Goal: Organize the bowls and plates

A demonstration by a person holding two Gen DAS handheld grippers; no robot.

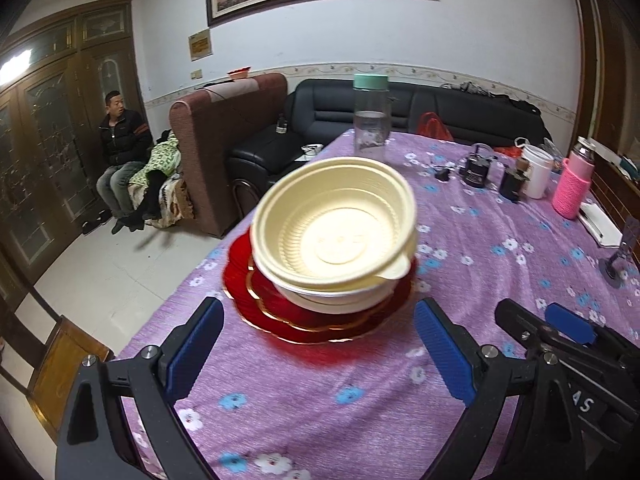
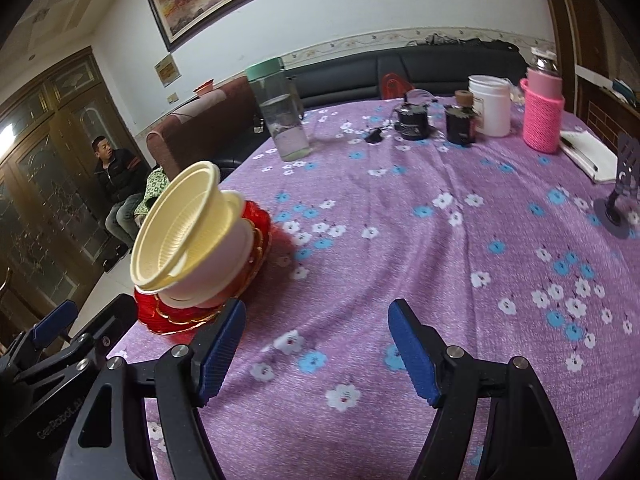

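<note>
Living room, round table (image 1: 360, 420) under a purple flowered cloth. Stack sits near the table's left edge: cream bowl (image 1: 334, 224) on top, nested in a white bowl (image 1: 336, 294), both on red plates (image 1: 320, 322) with gold rims. Bowls open upward, mouths roughly level, top one a bit off-centre; stack axis is vertical, no long side since all pieces are round. Judged from this: stacking looks done, maybe only squaring up the top bowl or moving the stack is left. Left gripper (image 1: 318, 354) open, empty, jaws just short of the plates. Right gripper (image 2: 318, 354) open, empty, over bare cloth beside the stack. Jar (image 1: 371, 118), pink bottle (image 1: 572, 188), white cup (image 1: 536, 174) well apart at far side.
</note>
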